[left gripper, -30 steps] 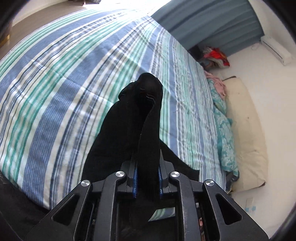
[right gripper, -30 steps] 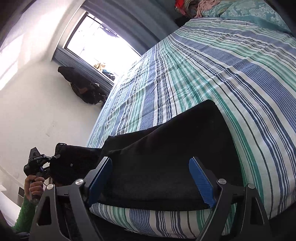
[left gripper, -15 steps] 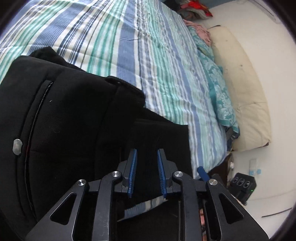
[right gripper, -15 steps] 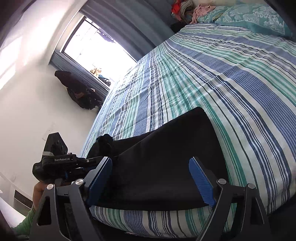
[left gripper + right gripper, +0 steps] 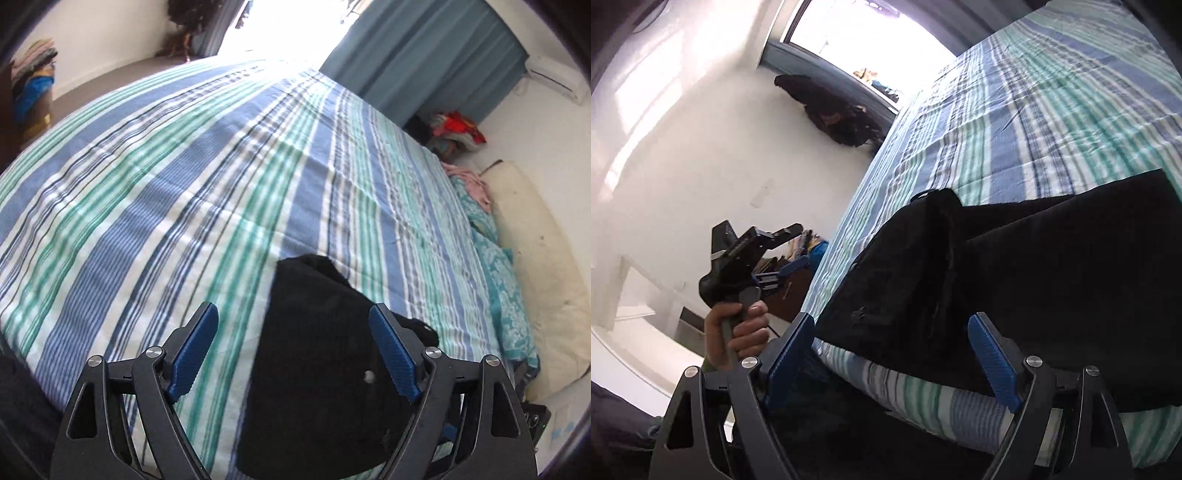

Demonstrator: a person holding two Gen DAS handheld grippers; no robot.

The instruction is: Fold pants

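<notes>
One pair of black pants lies folded, it seems in two layers, at the near edge of the striped bed; two grippers: the left gripper, clamped on the cloth a second ago, has just been opening, jaws apart and empty; right gripper likewise apart, unchanged

A bed with a blue, green and white striped cover fills the room. Far side: a bright window and blue curtain. White walls; cream pillow at right.
</notes>
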